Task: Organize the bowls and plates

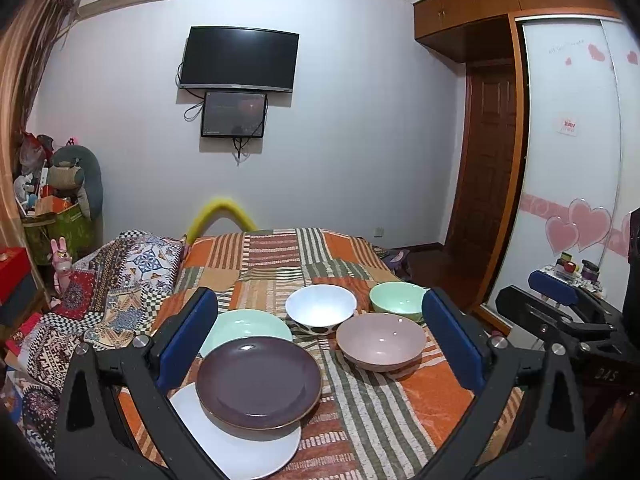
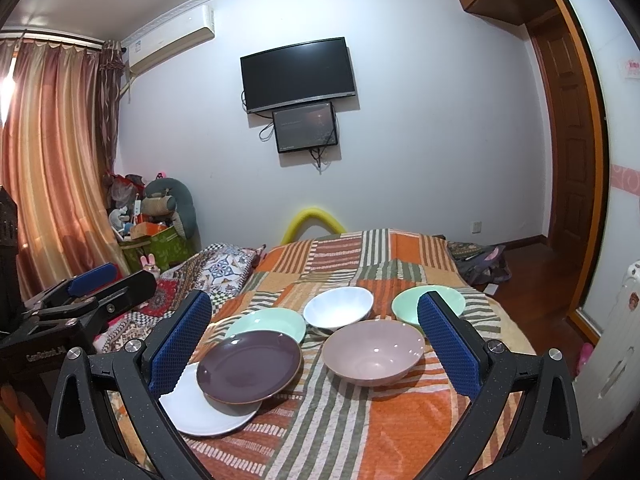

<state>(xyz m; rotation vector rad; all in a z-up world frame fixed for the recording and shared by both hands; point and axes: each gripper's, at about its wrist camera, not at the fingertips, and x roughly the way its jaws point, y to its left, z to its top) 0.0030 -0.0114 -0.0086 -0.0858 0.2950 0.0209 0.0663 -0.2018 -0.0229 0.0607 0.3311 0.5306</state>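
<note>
We see the left gripper [image 1: 320, 340] held above the near end of a bed, its blue-padded fingers [image 1: 188, 336] spread wide with nothing between them. The right gripper [image 2: 314, 344] hovers alongside it in the same state, jaws fully apart and empty.

Below both tools, on a bedspread [image 1: 380, 408] of orange, green and cream striped patches, lie the dishes. Nearest us, a white plate [image 1: 248, 448] lies flat with a dark purple plate [image 1: 258, 382] overlapping its far edge. Just behind the purple plate, and partly covered by it, sits a mint green plate [image 1: 248, 324].

To the right, a mauve bowl [image 1: 380, 340] stands upright on the cloth, apart from the plates. Behind it we find a white bowl [image 1: 320, 306] with dark spots on its outer wall, and further right a mint green bowl [image 1: 396, 300], partly hidden behind a finger of the left gripper.

Beyond the bed, a dark television [image 1: 240, 60] hangs on the pale wall above a smaller screen [image 1: 234, 114]. An air conditioner [image 2: 172, 40] is mounted near striped curtains [image 2: 52, 152].
</note>
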